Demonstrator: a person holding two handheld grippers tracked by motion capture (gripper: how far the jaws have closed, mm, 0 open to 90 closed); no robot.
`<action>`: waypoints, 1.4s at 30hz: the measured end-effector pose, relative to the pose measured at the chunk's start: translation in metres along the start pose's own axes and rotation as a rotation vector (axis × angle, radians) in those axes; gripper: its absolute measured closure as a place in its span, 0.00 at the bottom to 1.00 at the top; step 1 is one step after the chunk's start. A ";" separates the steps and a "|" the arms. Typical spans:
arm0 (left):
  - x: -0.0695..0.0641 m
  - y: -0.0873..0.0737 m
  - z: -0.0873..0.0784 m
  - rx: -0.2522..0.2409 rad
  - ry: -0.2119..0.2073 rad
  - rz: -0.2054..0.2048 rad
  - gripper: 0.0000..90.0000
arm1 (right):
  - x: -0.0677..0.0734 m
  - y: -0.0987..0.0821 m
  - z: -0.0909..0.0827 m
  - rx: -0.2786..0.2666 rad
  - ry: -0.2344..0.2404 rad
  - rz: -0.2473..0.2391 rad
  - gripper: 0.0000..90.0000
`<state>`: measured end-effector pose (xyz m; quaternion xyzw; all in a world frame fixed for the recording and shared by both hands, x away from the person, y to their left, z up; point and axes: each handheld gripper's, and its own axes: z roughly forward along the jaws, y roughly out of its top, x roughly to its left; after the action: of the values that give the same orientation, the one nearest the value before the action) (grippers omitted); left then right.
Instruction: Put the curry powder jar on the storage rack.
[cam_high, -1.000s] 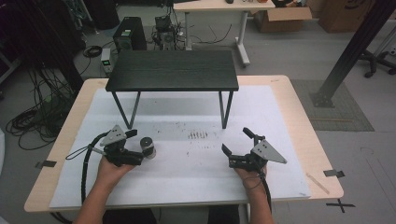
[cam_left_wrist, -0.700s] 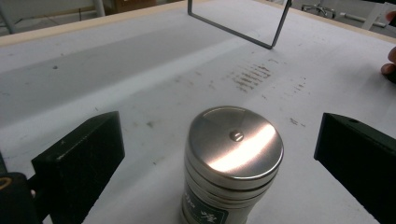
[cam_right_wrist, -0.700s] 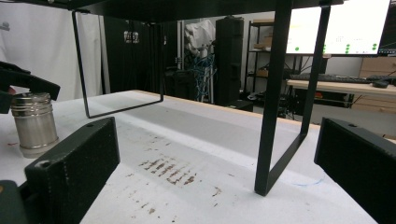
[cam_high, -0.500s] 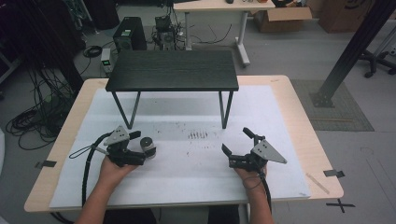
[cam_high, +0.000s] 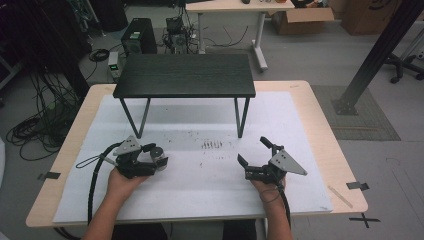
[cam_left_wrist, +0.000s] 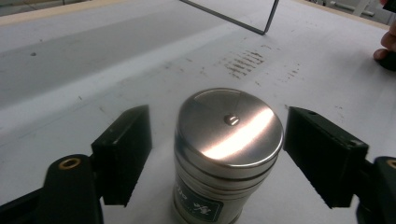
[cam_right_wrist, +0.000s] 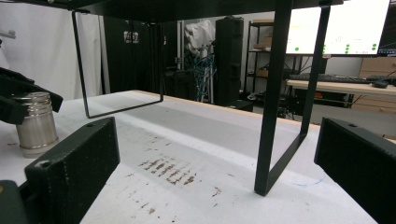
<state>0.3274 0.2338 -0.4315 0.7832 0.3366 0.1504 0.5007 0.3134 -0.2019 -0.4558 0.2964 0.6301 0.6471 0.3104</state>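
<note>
A small silver metal can (cam_left_wrist: 229, 135) with a shiny flat lid stands upright on the white mat (cam_high: 200, 190), left of centre. My left gripper (cam_left_wrist: 224, 149) lies around it, one black pad on each side. Its jaws have just been closing, and a narrow gap still shows between each pad and the can. From above, the can (cam_high: 160, 155) sits between the jaws of the left gripper (cam_high: 158, 158). My right gripper (cam_high: 252, 150) rests on the mat at the right, jaws wide open with nothing between them. The right gripper view shows the can (cam_right_wrist: 36, 123) far left.
A low black table (cam_high: 185, 75) on thin wire legs stands at the back of the mat; one leg (cam_right_wrist: 275, 102) rises close ahead of the right gripper (cam_right_wrist: 219, 158). Dark scuff marks (cam_high: 212, 145) dot the mat's middle. The wooden tabletop's edges (cam_high: 330, 150) frame the mat.
The left gripper's jaws have narrowed around the can. Both hands and the can have stayed where they were.
</note>
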 end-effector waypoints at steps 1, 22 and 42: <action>0.000 0.000 0.000 -0.001 0.001 0.002 0.29 | 0.000 0.000 0.000 0.000 0.000 0.000 0.00; 0.000 -0.003 0.000 0.005 0.008 0.051 0.49 | 0.000 0.000 0.000 0.004 -0.001 0.001 0.00; 0.002 0.010 -0.022 -0.046 -0.016 0.040 0.54 | 0.000 0.000 0.000 0.003 0.000 -0.003 0.00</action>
<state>0.3200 0.2476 -0.4125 0.7793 0.3133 0.1619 0.5180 0.3135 -0.2014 -0.4557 0.2959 0.6316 0.6456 0.3111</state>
